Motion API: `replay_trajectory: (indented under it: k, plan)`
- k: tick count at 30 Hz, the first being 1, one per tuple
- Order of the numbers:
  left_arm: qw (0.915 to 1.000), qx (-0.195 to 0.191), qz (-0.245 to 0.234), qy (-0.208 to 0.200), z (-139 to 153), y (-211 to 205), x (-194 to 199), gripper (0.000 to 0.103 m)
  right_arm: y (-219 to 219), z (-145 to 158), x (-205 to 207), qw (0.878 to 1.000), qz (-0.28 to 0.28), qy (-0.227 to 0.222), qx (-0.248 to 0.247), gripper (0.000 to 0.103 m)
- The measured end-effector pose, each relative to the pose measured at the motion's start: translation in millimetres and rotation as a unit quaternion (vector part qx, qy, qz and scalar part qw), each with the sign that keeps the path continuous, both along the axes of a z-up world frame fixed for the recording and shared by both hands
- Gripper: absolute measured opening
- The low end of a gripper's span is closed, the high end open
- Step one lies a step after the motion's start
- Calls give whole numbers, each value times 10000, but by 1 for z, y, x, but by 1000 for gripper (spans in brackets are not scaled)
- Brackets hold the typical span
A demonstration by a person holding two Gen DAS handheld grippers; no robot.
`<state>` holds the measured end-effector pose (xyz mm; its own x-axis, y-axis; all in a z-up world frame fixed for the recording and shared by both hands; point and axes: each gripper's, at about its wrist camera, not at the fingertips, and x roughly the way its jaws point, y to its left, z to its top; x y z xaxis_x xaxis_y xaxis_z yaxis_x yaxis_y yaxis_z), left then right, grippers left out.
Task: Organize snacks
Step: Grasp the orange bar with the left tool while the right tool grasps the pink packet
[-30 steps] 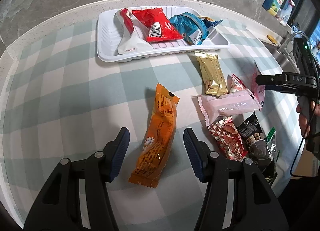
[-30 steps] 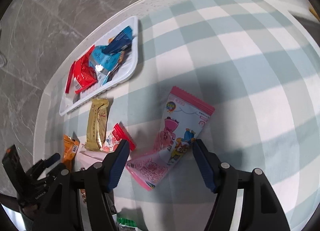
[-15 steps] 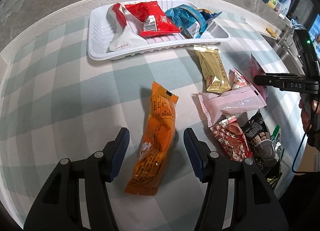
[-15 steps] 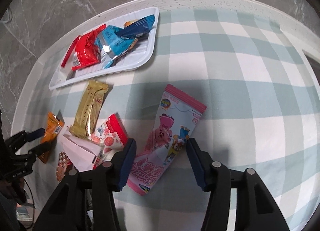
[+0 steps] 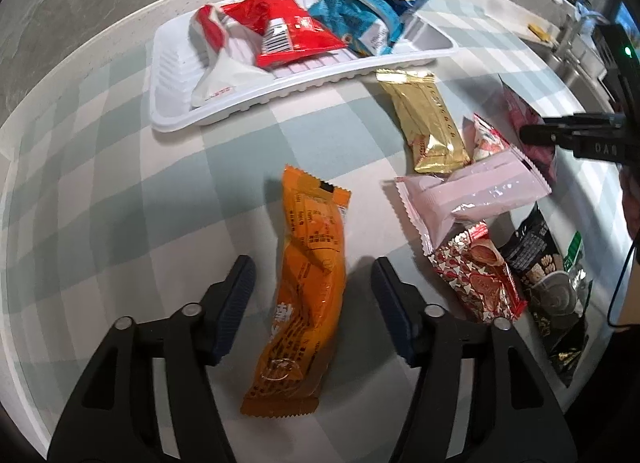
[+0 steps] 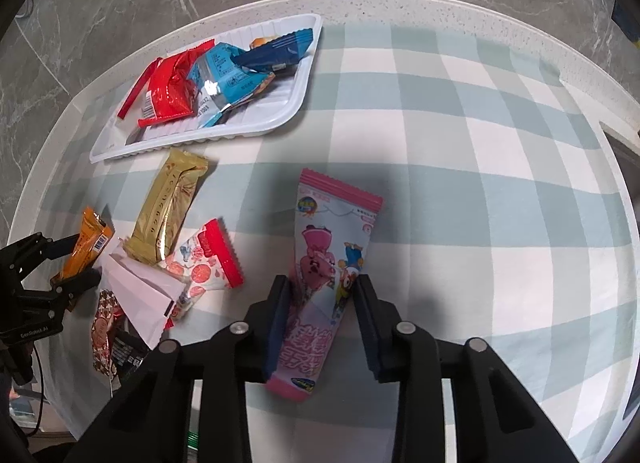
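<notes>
The right gripper (image 6: 320, 283) was being closed on the pink packet (image 6: 326, 263), near the tray (image 6: 296, 103). The left gripper (image 5: 312, 295), opening, straddled the orange packet (image 5: 308, 275) ungrasped, presumably for pickup.

Hidden, overlapped and cut-off parts

In the left wrist view, the black packet (image 5: 548, 283) lies partly under the red patterned packet (image 5: 476, 279), its print too small to read; the deep pink packet (image 5: 528, 123) is mostly covered by the right tongs (image 5: 536, 134). In the right wrist view, the pink cartoon packet (image 6: 328, 287) has its sides hidden behind the closing pads, and the left tongs (image 6: 76, 259) cover the lower part of the orange packet (image 6: 90, 241). The person's hand (image 5: 632, 203) is cut off by the frame edge.
</notes>
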<state>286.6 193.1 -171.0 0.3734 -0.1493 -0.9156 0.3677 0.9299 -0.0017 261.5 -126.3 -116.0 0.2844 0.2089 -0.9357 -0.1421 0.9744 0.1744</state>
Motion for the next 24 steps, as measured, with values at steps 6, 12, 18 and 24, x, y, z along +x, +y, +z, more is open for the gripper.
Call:
replay_trajectory:
  k: [6, 12, 18, 24]
  plan:
    - [9999, 9, -156, -54, -4, -5, 0, 69, -5, 0, 1, 9999, -6, -21, 107, 30]
    - [9997, -40, -166, -164, 0, -2, -2, 26, -11, 0, 0, 9995, -43, 11, 303, 26]
    - [9993, -308, -54, -208, 8, 7, -9, 18, -23, 1, 0, 9971, -212, 123, 725, 21]
    - [9960, -858, 219, -134, 20, 25, -10, 18, -38, 4, -3, 9883, -475, 310, 1413, 18]
